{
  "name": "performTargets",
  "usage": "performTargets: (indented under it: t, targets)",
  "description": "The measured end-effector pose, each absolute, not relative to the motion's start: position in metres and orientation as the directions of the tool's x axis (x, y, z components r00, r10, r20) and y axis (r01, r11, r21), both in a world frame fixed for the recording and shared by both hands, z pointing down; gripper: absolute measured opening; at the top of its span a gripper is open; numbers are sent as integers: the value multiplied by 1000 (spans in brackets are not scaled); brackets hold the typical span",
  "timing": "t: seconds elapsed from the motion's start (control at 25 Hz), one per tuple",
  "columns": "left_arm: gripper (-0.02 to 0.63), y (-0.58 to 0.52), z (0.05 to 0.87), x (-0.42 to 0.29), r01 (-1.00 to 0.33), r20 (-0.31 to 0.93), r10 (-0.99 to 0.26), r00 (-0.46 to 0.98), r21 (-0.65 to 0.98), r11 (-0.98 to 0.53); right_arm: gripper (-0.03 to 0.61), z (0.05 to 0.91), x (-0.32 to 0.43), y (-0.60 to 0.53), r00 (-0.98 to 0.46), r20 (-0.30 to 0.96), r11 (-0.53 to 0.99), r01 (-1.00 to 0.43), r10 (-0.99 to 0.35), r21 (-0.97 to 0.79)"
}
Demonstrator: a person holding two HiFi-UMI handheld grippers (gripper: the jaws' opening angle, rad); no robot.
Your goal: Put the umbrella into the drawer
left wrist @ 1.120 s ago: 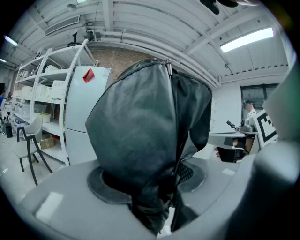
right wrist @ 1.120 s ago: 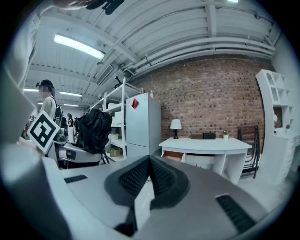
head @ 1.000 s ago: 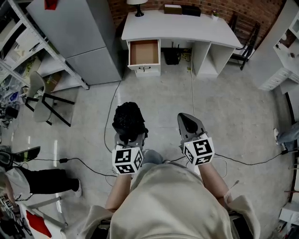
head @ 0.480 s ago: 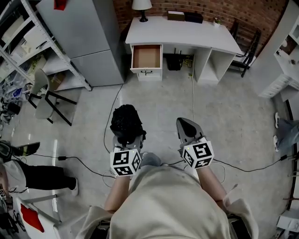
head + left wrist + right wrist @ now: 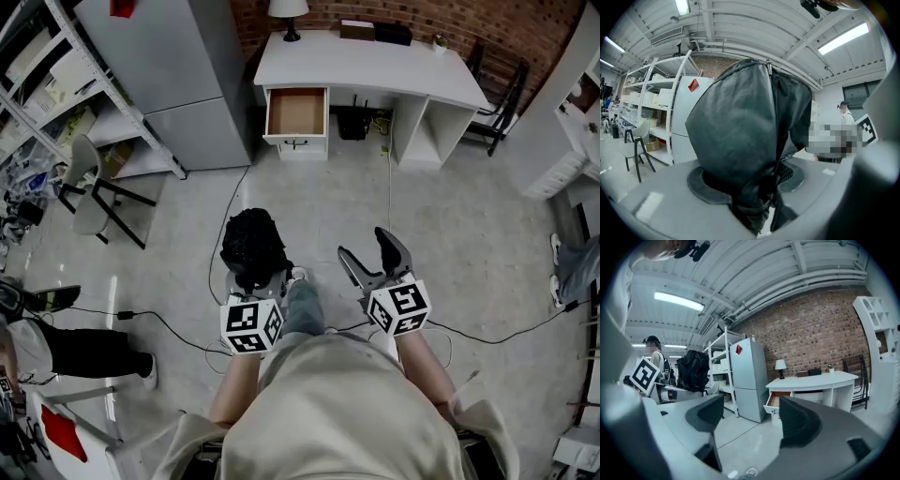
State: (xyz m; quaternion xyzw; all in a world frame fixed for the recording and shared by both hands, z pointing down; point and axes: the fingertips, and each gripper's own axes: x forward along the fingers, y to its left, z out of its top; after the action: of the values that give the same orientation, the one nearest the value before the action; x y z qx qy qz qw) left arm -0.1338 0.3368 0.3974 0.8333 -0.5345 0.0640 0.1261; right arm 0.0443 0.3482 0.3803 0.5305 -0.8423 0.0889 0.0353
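Umbrella [image 5: 253, 242], a black folded bundle, is clamped in the left gripper [image 5: 260, 278], well apart from the open drawer [image 5: 297, 112]. The right gripper [image 5: 366, 247] has just spread its jaws wide, with nothing between them. One risk is that loose fabric could snag on the drawer's edge, or slip from the single grip.

Bare floor [image 5: 450, 234] up to open drawer [image 5: 296, 112]; cable [image 5: 389, 187] trails across; fridge [image 5: 178, 84], chair [image 5: 89, 192] leftward.

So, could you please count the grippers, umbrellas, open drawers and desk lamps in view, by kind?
Grippers: 2 (left gripper shut on the umbrella; right gripper with jaws that have just been opening, nothing between them)
Umbrellas: 1, black
Open drawers: 1, the drawer in the white desk
Desk lamps: 1, the lamp
Total: 5
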Motion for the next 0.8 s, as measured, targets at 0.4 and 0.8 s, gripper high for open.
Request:
performTargets:
  t: [0.4,0.8]
  targets:
    - [248,278,400,-126,-906,217,-881,420,161,-392,403,390,55,293,-422,152,407,-906,-894,-120]
    - [247,163,409,-123,-903,218,-878,425,176,-393,403,397,59,180,-418,179,403,-908,-891,-114]
